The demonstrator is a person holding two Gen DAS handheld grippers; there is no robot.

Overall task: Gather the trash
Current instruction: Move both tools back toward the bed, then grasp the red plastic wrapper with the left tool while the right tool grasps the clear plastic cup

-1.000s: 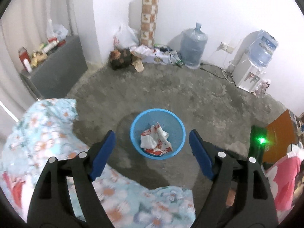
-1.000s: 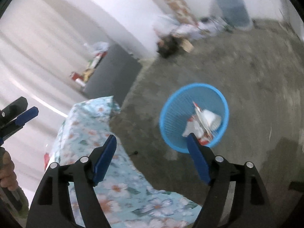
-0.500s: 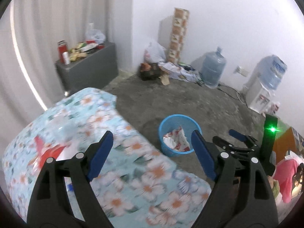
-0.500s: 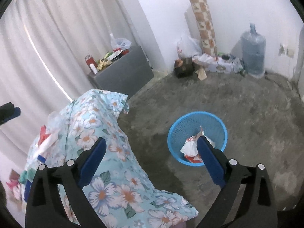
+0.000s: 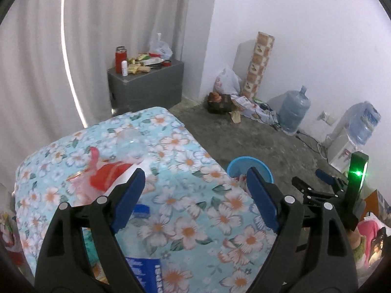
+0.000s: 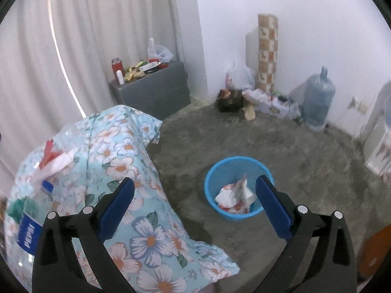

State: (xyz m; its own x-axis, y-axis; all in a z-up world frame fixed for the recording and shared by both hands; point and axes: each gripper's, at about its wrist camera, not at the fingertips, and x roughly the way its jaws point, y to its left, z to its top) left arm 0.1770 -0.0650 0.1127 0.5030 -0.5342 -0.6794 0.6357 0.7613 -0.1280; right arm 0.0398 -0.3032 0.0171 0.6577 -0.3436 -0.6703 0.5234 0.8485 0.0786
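A blue mesh bin (image 6: 212, 171) stands on the concrete floor with crumpled red-and-white wrappers (image 6: 232, 195) inside. Beside it is a table under a floral cloth (image 5: 185, 161). On the cloth lie a red-and-white wrapper (image 5: 107, 173), a clear plastic piece (image 5: 129, 144) and a Pepsi bottle (image 6: 29, 232) with a blue cap. My left gripper (image 5: 195, 173) hangs open over the table top, with nothing between its fingers. My right gripper (image 6: 195, 182) hovers between the table edge and the bin; its jaws are opening and hold nothing. In the left wrist view the bin (image 5: 234, 164) peeks out behind the table edge.
A grey cabinet (image 5: 146, 85) loaded with bottles and packets stands by the curtain. Along the white wall are a rolled mat (image 5: 259, 66), bags and boxes, a water jug (image 5: 293, 112) and a water dispenser (image 5: 352, 134). Bare concrete floor surrounds the bin.
Both grippers have pulled up and away from the bin toward the table, so the cloth and the trash on it have come into view. The right jaws have spread wider.
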